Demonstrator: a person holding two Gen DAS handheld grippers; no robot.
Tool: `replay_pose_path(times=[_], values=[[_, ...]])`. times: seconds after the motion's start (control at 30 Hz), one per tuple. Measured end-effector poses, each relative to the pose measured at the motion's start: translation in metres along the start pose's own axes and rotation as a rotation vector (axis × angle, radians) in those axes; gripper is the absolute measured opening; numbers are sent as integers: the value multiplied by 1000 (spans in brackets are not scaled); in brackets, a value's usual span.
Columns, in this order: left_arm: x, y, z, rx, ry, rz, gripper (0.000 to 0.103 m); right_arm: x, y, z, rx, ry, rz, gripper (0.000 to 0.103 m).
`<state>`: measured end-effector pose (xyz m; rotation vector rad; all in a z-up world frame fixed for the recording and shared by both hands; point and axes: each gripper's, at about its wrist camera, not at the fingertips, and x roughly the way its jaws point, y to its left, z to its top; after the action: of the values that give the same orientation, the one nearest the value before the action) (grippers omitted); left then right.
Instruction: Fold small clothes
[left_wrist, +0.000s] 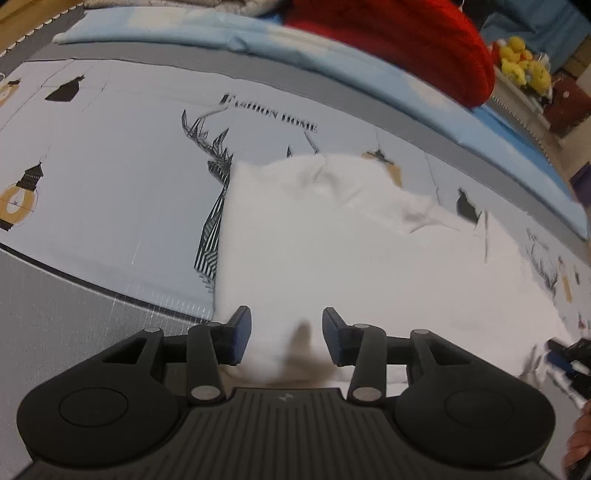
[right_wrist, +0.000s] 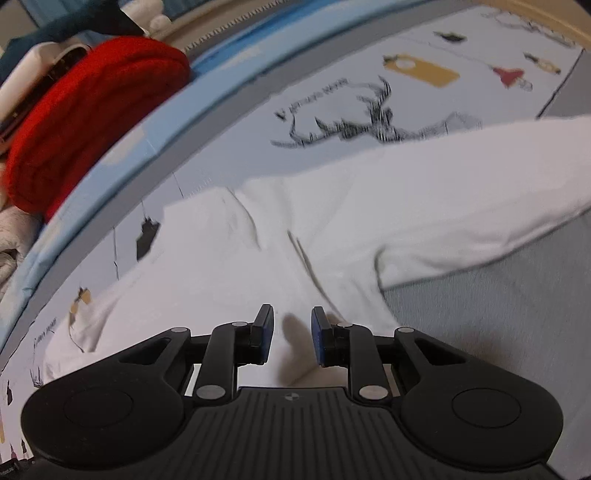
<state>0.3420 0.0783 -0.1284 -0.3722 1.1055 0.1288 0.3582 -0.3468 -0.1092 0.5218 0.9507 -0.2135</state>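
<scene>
White garment (left_wrist: 332, 236) lies spread on printed sheet (left_wrist: 110, 155), partly folded, one edge over grey border. Left gripper (left_wrist: 286, 341) above near hem, fingers apart, holding nothing. Right gripper (right_wrist: 292, 338) likewise parted over cloth, empty. Red knit (right_wrist: 85, 122) beyond.

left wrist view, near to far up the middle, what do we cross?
left gripper with jaws apart → white garment → printed bedsheet → grey band → light blue fabric → red knit
</scene>
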Motion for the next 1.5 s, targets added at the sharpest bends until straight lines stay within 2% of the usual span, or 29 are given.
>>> replay_pose_path(times=[0.07, 0.1, 0.17, 0.3, 0.37, 0.7, 0.77, 0.83, 1.0, 1.07, 1.5], values=[[14, 5, -6, -3, 62, 34, 46, -6, -3, 3, -13, -20, 0, 23], [18, 6, -8, -3, 71, 28, 46, -8, -5, 5, -13, -25, 0, 23], [11, 0, -7, 11, 50, 35, 47, -12, -13, 11, -4, -31, -1, 23], [-12, -13, -6, 37, -19, -12, 51, -20, -41, 27, 55, -64, -28, 27], [-20, -22, -6, 64, -38, -15, 53, -24, -60, 34, 93, -79, -48, 34], [-22, -36, -14, 134, -44, -22, 54, -33, -155, 52, 189, -98, -122, 39], [-21, -37, -14, 135, -43, -24, 54, -32, -177, 56, 224, -93, -141, 47], [-21, -36, -14, 138, -40, -23, 54, -30, -201, 58, 277, -88, -174, 50], [-17, -40, -15, 138, -36, -25, 55, -28, -257, 55, 438, -70, -202, 50], [-16, -41, -15, 138, -34, -25, 55, -30, -271, 55, 482, -89, -188, 50], [-12, -41, -13, 130, -32, -18, 58, -44, -332, 62, 653, -218, -179, 50]])
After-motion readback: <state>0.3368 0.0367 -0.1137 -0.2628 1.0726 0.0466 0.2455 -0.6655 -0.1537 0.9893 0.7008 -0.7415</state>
